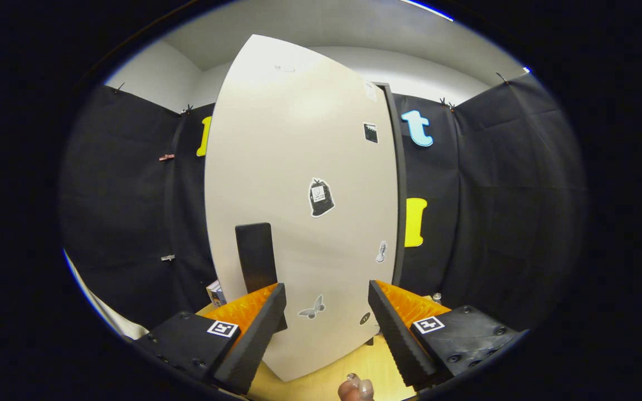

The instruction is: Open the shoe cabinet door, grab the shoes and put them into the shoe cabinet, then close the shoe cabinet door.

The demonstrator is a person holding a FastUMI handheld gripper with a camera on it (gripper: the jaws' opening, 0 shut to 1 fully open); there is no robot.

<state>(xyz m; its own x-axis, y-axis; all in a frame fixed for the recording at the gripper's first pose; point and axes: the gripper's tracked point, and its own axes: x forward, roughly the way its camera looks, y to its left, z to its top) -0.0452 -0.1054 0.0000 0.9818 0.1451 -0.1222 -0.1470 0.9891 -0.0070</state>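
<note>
Cabinet door (298, 211) is standing pale and upright just ahead of the gripper (326, 312), filling the space between and beyond the fingers, which are spread wide apart and gripping nothing. A dark handle (254, 256) is sitting on the door's left part, just above the left finger (257, 328) — not between the two. Closing now would likely be catching air or pinching the handle's edge, and a glancing pull could be slipping off or nudging the door crooked. No shoes are showing, so I cannot tell where they are lying. Stickers (321, 197) are dotting the door face. Below, a light wooden floor (354, 362) is running under the door, and black cloth walls (494, 195) are closing the booth in — with white room walls above.
</note>
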